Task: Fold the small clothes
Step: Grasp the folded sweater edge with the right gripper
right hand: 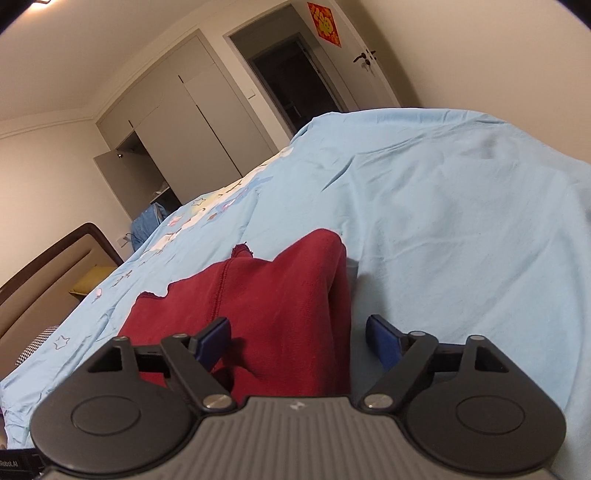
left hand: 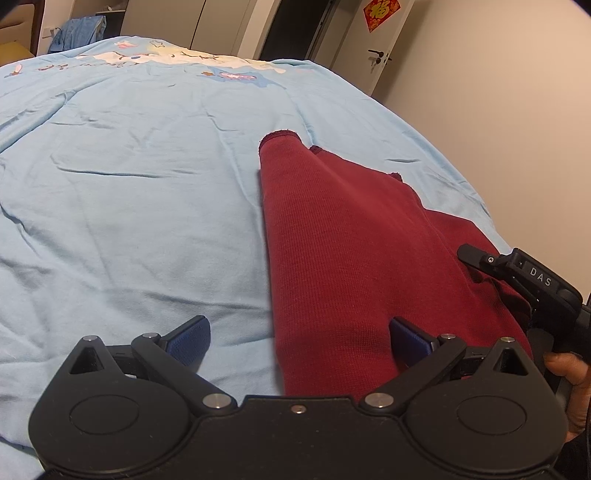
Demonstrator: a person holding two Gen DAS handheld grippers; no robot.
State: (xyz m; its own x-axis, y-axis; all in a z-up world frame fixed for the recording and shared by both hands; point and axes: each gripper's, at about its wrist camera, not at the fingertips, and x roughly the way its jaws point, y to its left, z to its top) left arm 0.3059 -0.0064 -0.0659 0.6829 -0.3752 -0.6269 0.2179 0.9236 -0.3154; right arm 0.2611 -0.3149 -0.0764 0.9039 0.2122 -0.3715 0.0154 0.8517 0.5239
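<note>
A dark red knit garment [left hand: 347,251] lies partly folded on the light blue bed cover [left hand: 129,184], its narrow end pointing away. My left gripper [left hand: 299,343] is open, its blue pads [left hand: 410,341] straddling the garment's near left edge. In the right wrist view the same red garment [right hand: 280,306] lies under my open right gripper [right hand: 299,343], whose left pad [right hand: 214,341] rests over the cloth and whose right pad sits over the blue cover. The right gripper's black body [left hand: 532,280] shows at the right of the left wrist view, on the cloth's right side.
The bed's right edge [left hand: 461,173] drops off toward a beige wall. A door [right hand: 369,62] with a red paper decoration [right hand: 324,23], a dark doorway, grey wardrobes [right hand: 184,129] and a brown headboard [right hand: 48,273] surround the bed. A hand [left hand: 572,384] holds the right gripper.
</note>
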